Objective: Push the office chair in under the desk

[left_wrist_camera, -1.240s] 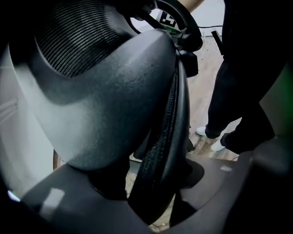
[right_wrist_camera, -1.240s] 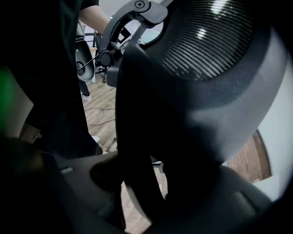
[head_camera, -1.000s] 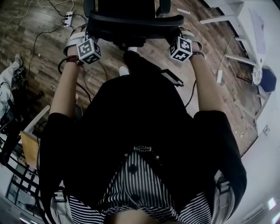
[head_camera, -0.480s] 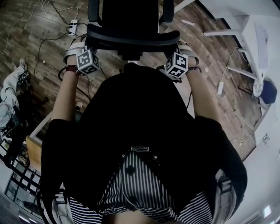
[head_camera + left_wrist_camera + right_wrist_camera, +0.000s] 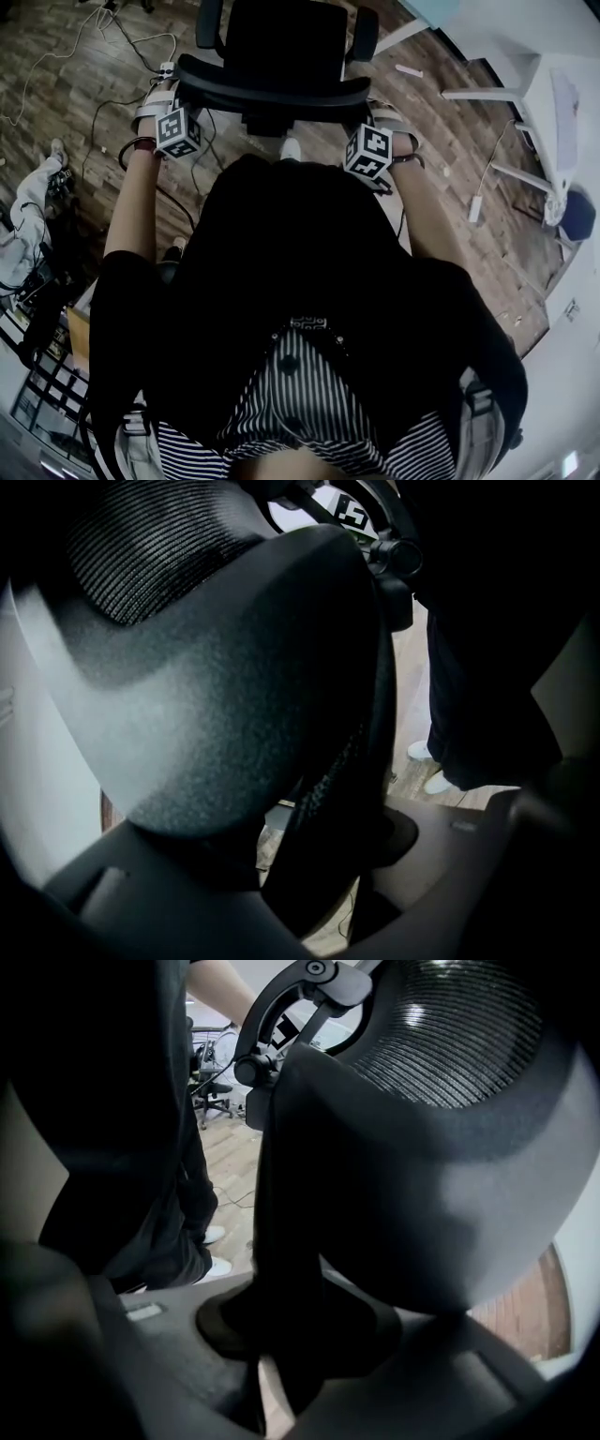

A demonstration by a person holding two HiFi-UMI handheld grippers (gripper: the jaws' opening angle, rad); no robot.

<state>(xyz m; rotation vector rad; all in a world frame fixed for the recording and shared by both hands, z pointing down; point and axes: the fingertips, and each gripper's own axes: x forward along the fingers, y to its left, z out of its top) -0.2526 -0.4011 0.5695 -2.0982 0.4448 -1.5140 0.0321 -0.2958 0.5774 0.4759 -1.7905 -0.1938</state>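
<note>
The black office chair (image 5: 281,52) stands on the wood floor right in front of me, its curved backrest top (image 5: 272,89) facing me. My left gripper (image 5: 167,111) is at the backrest's left end and my right gripper (image 5: 375,131) at its right end. In the left gripper view the backrest's mesh edge (image 5: 337,761) runs down between the jaws of the left gripper (image 5: 319,855), which press on it. In the right gripper view the backrest's frame (image 5: 291,1241) fills the gap of the right gripper (image 5: 300,1344), whose jaws are closing on it.
A power strip (image 5: 167,70) and loose cables lie on the floor at the chair's left. A white desk (image 5: 562,84) with white legs (image 5: 487,94) stands at the right. Clutter and a wire rack (image 5: 37,375) sit at the left. My shoes (image 5: 216,1267) are near the chair's base.
The chair has rolled forward, away from me, so more of its seat shows. Both grippers have gone along with the backrest, and the right one has come in closer to it.
</note>
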